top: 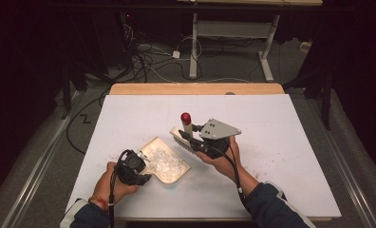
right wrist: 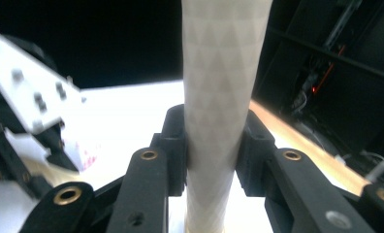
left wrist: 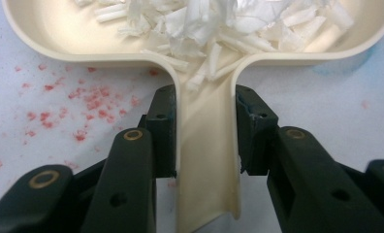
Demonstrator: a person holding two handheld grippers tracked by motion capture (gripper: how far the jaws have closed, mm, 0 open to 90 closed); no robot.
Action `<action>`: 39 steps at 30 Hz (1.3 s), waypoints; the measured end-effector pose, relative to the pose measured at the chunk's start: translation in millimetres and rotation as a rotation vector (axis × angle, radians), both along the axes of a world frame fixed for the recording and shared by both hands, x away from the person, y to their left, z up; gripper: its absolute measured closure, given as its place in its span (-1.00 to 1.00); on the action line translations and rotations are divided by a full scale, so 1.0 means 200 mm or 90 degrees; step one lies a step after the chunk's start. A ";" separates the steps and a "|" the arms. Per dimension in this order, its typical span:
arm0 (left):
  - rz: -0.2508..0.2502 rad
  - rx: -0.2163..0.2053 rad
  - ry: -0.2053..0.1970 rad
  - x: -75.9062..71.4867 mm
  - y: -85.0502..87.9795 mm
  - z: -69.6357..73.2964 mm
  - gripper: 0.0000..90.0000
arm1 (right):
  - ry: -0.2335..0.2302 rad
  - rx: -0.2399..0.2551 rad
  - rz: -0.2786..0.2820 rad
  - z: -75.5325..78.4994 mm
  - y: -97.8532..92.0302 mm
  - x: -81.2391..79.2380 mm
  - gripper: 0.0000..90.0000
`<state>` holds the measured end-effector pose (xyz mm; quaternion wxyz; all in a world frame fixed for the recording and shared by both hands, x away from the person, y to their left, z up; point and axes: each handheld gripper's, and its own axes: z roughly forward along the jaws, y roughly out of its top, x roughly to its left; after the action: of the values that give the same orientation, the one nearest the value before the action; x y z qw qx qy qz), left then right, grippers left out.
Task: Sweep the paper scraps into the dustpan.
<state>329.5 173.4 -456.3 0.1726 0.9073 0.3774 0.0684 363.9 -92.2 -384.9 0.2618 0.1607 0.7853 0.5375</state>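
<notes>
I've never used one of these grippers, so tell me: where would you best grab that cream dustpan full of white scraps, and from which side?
By its handle, coming from the end away from the pan. The dustpan narrows there into a straight channel with two parallel walls, which suit flat jaws. The left gripper is clamped on it that way, keeping the white scraps level in the wide pan.

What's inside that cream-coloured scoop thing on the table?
The dustpan holds a heap of white shredded scraps, some spilling down its handle, which the left gripper clamps. Whatever lies beneath the heap is covered.
</notes>
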 end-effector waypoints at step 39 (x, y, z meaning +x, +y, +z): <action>0.003 -0.003 0.010 -0.02 0.02 0.00 0.41 | 0.039 0.038 0.056 0.08 -0.11 -0.16 0.56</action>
<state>324.6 178.3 -456.5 0.1712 0.9065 0.3811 0.0608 332.3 -114.0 -369.4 0.2092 0.1501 0.7827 0.5666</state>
